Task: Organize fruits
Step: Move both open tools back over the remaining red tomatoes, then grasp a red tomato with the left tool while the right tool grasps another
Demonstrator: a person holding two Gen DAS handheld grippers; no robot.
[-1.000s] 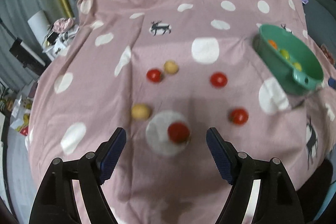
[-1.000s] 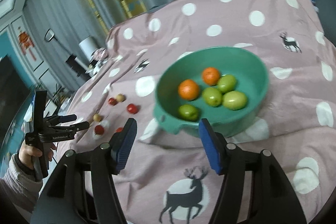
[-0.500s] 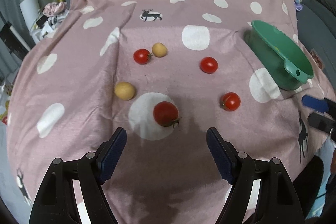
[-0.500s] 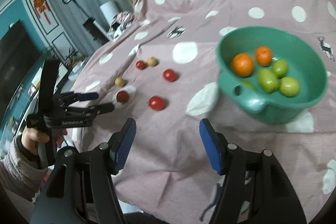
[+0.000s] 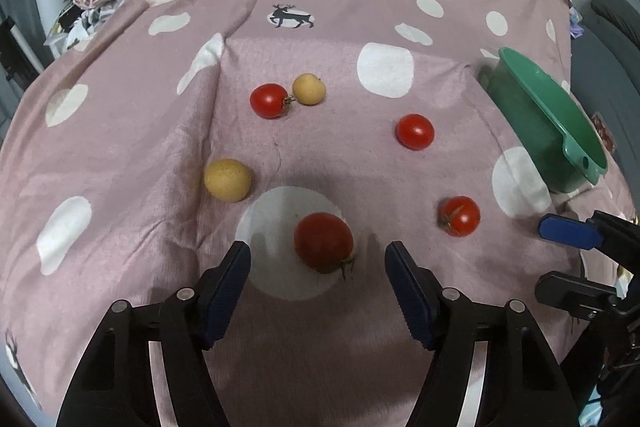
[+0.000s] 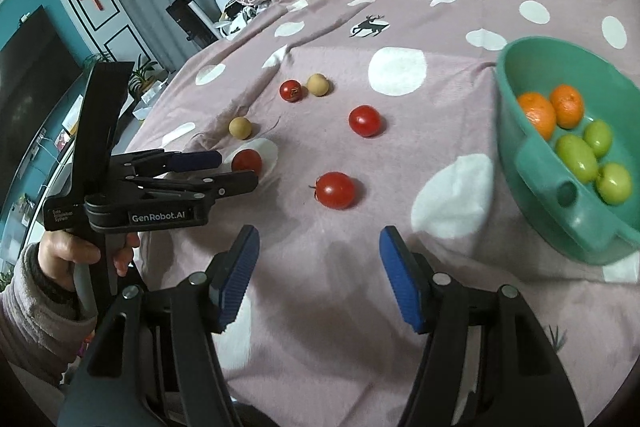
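Note:
Several red tomatoes and two tan round fruits lie loose on the pink dotted cloth (image 5: 328, 39). The nearest tomato (image 5: 323, 242) sits on a white dot, just ahead of and between the tips of my open left gripper (image 5: 318, 263); the same tomato shows in the right wrist view (image 6: 246, 161). A green bowl (image 6: 536, 183) at the right holds two oranges and several green fruits. My open, empty right gripper (image 6: 320, 247) hovers near a tomato (image 6: 335, 190), left of the bowl.
Other tomatoes (image 5: 414, 131) (image 5: 269, 100) (image 5: 459, 215) and tan fruits (image 5: 227, 179) (image 5: 308, 89) lie spread across the middle. The bowl's rim (image 5: 560, 115) is at the right edge. A TV, lamp and clutter stand beyond the cloth's left side.
My left gripper has moved down and closer to the nearest tomato. My right gripper has swung left, away from the bowl, toward the loose tomatoes.

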